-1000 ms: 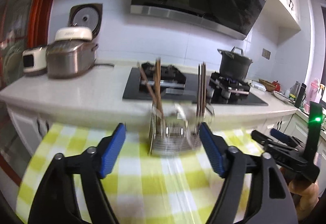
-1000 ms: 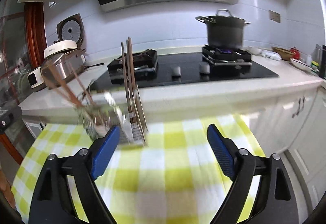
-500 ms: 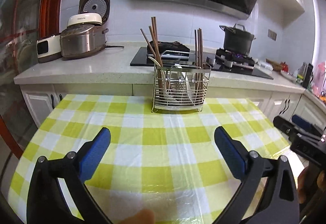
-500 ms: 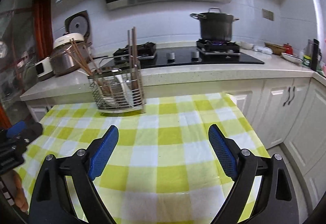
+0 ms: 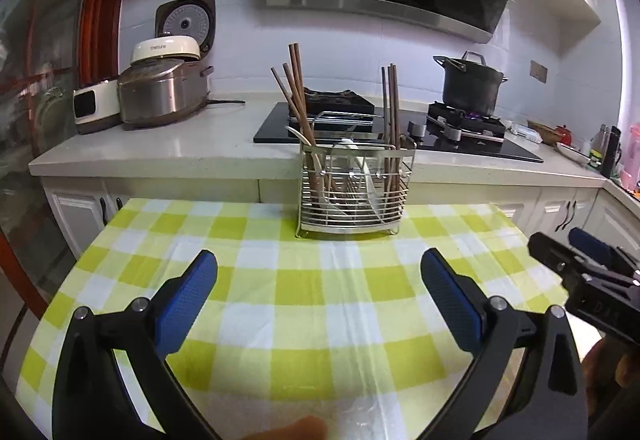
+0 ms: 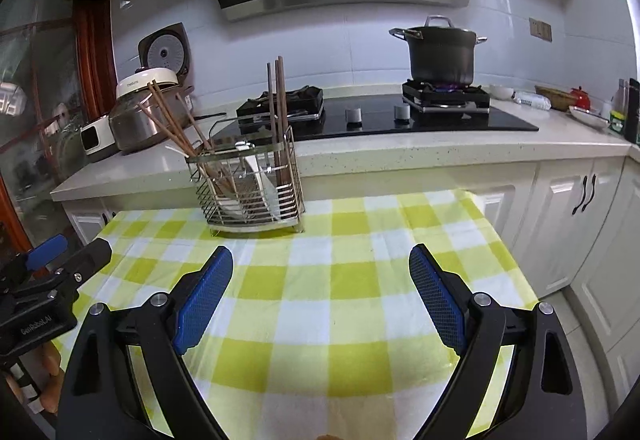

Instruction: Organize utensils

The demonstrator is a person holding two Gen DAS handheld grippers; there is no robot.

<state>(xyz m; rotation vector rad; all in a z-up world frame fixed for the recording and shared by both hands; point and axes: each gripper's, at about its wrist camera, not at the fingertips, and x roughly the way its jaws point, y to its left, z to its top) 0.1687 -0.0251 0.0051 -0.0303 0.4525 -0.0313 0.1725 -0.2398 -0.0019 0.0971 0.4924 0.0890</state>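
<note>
A wire utensil rack (image 5: 354, 187) (image 6: 252, 187) stands at the far edge of the yellow-and-white checked tablecloth (image 5: 304, 304) (image 6: 352, 280). It holds brown chopsticks (image 5: 298, 95) (image 6: 276, 111) in its left and right compartments and white spoons (image 5: 366, 179) in the middle. My left gripper (image 5: 318, 276) hovers over the cloth well short of the rack, open and empty. My right gripper (image 6: 320, 272) is also open and empty, to the right of the rack. Each gripper shows at the edge of the other's view (image 5: 576, 260) (image 6: 52, 264).
Behind the table runs a white counter (image 5: 192, 147) with a rice cooker (image 5: 160, 91), a black hob (image 6: 380, 115) and a dark pot (image 6: 440, 51) on a lit burner. White cabinets (image 6: 580, 224) stand to the right of the table.
Both grippers have drawn back from the rack, which now looks smaller and sharp. The left jaws stand wider than a second ago. The rack rests on the cloth.
</note>
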